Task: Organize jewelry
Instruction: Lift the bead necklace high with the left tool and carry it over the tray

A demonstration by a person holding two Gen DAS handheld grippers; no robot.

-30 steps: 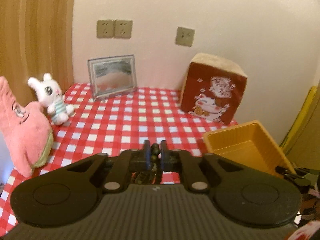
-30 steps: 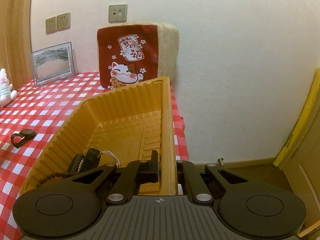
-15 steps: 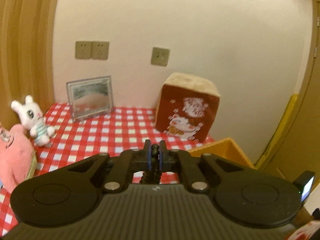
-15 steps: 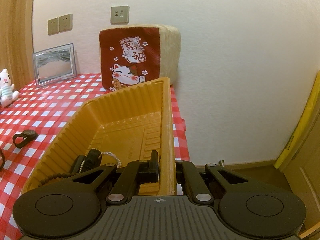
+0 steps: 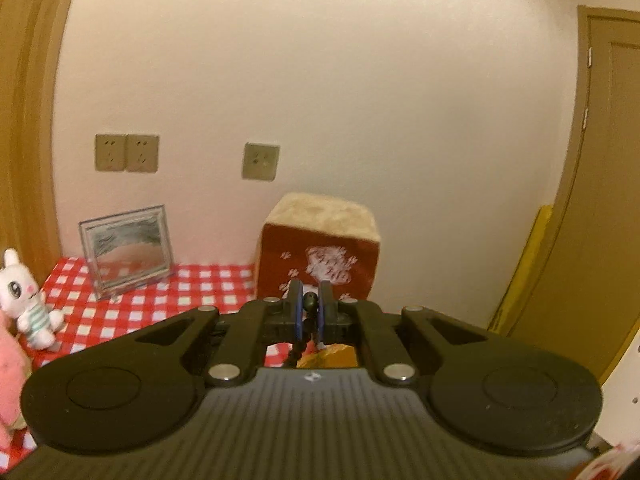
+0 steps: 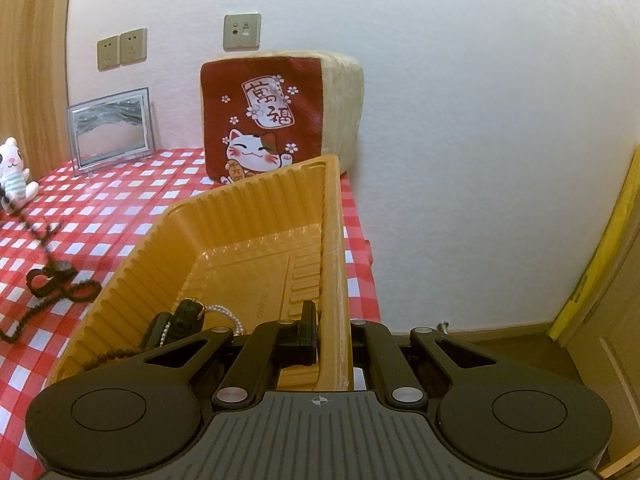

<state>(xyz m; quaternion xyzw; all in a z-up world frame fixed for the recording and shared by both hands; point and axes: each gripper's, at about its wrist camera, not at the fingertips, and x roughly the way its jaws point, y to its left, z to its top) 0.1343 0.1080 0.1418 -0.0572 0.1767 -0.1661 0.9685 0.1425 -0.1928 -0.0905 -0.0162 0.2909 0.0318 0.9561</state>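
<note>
Left gripper: clenched on a dark bead necklace; one bead sits between the blue pads, the rest hangs out of sight below.

Right gripper: clamped on the right-hand wall of the orange tray, one finger inside, one outside; it has not moved over the last second.

Tray contents: a dark strap-like piece, a pearl strand and a brown bead string draped over the near left rim.

Hanging strand: in the right wrist view the lifted necklace shows as a blurred dark line over the checked tablecloth, left of the tray, its lower loops trailing near the cloth.

On the cloth: a small black ring-shaped piece lies just beside the tray's left wall, not yet stored.

What changed: a second ago the left wrist view looked down across the cloth; now it looks mostly at the wall, with only a sliver of tray under the fingers. The necklace has been raised and carried toward the tray.

Meaning for the task: the strand looks ready to be lowered into the tray; the long tail could catch on the rim.

Far: cat cushion, picture frame, toy rabbit, wall sockets.
</note>
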